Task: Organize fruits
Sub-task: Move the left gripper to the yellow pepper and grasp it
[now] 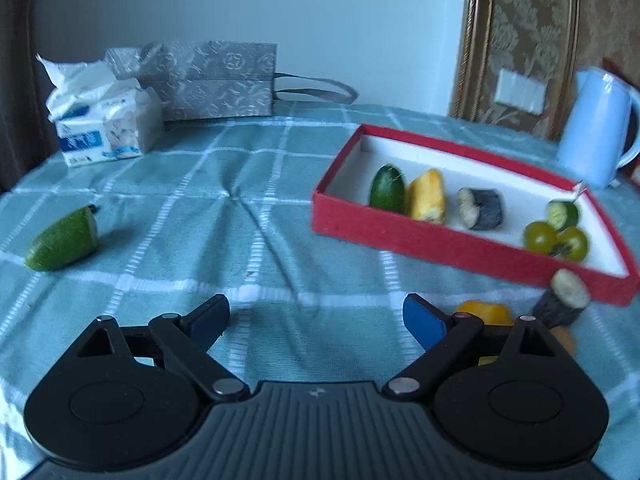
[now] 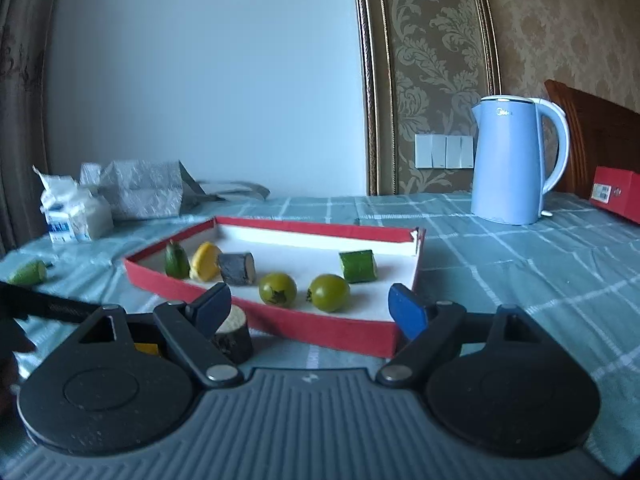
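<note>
Black linkages and blue pads frame both views: we keep our left gripper and right gripper spread wide, pinching nothing. Just ahead of the right one sits the shallow red cardboard tray with white lining, already holding sorted pieces. One green cucumber half waits far left of our left gripper, on the teal checked tablecloth.
</note>
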Demonstrator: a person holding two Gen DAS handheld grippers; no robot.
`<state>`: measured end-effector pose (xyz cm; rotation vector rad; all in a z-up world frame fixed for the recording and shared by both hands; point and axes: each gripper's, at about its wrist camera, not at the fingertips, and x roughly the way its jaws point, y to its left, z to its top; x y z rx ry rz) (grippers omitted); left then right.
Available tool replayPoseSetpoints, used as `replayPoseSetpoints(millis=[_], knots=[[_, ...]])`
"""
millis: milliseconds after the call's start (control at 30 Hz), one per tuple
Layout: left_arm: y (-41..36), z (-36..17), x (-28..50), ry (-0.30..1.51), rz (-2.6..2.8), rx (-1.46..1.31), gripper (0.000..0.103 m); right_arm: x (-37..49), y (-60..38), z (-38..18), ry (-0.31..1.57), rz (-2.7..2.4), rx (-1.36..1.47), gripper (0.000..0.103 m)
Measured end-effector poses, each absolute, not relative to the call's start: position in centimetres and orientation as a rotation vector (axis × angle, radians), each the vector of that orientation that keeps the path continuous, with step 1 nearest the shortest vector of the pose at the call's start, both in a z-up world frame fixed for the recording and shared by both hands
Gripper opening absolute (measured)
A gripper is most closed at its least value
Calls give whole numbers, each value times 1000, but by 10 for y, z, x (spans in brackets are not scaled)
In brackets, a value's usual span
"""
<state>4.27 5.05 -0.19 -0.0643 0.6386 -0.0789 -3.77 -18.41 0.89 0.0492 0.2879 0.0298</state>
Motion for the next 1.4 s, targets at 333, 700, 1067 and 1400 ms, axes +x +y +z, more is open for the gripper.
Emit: replayPoseSetpoints(millis=[333, 700, 1067, 1400], knots=[[25, 3, 29, 573, -259, -5, 94, -34, -183, 5, 316, 24, 49, 90], [10, -2, 32, 601, -329, 43, 97, -32, -183, 5, 331, 34, 61, 96], [-5, -8, 35, 619, -369, 122, 74, -30, -182, 4, 340, 36, 60, 98], [-14, -6, 24, 569, -381, 175, 41, -26, -185, 2, 364, 53, 84, 92]])
